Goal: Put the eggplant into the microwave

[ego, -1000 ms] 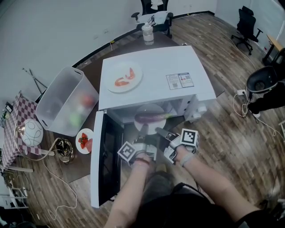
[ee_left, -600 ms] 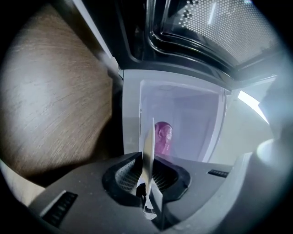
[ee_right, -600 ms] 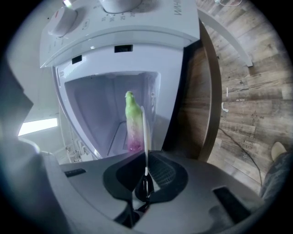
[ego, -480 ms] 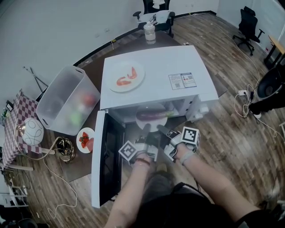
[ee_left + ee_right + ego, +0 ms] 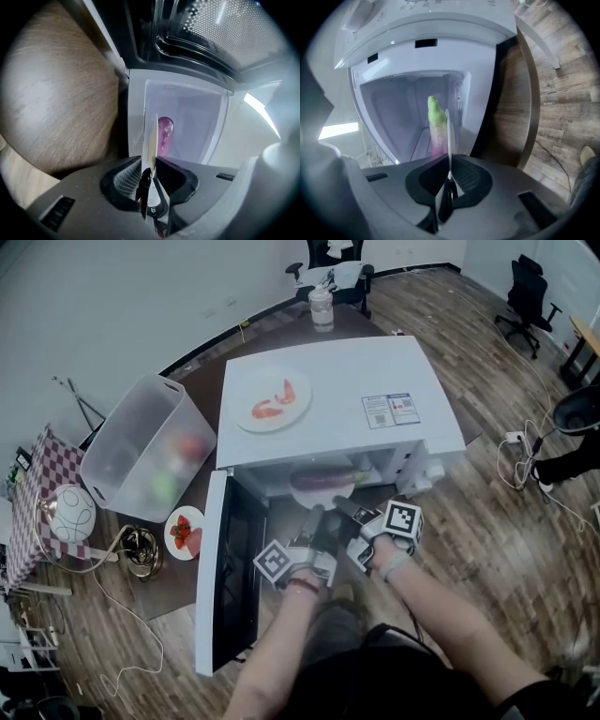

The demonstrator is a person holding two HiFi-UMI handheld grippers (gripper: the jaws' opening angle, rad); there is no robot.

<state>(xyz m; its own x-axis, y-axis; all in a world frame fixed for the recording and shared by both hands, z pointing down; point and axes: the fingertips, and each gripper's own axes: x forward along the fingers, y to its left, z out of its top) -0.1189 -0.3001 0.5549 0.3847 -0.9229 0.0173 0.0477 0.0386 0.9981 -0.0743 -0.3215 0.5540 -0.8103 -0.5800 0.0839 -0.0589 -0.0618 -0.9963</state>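
The purple eggplant point(image 5: 323, 481) with its green stem end lies on a white plate point(image 5: 302, 470) inside the open white microwave point(image 5: 342, 371). My left gripper point(image 5: 313, 521) and right gripper point(image 5: 345, 514) sit side by side at the cavity mouth. Both are shut on the plate's near rim. In the left gripper view the plate point(image 5: 151, 140) shows edge-on in the left gripper point(image 5: 149, 173), with the eggplant point(image 5: 165, 131) behind it. In the right gripper view the plate point(image 5: 448, 136) stands the same way in the right gripper point(image 5: 449, 176), beside the eggplant point(image 5: 436, 122).
The microwave door point(image 5: 230, 577) hangs open to the left. A plate of red shrimp point(image 5: 272, 399) rests on the microwave top. A clear bin of vegetables point(image 5: 145, 451) and a small plate of strawberries point(image 5: 183, 532) stand to the left, and a jar point(image 5: 322, 307) stands behind.
Both grippers and the plate with the eggplant have shifted only slightly toward the cavity. The grip on the plate is unchanged.
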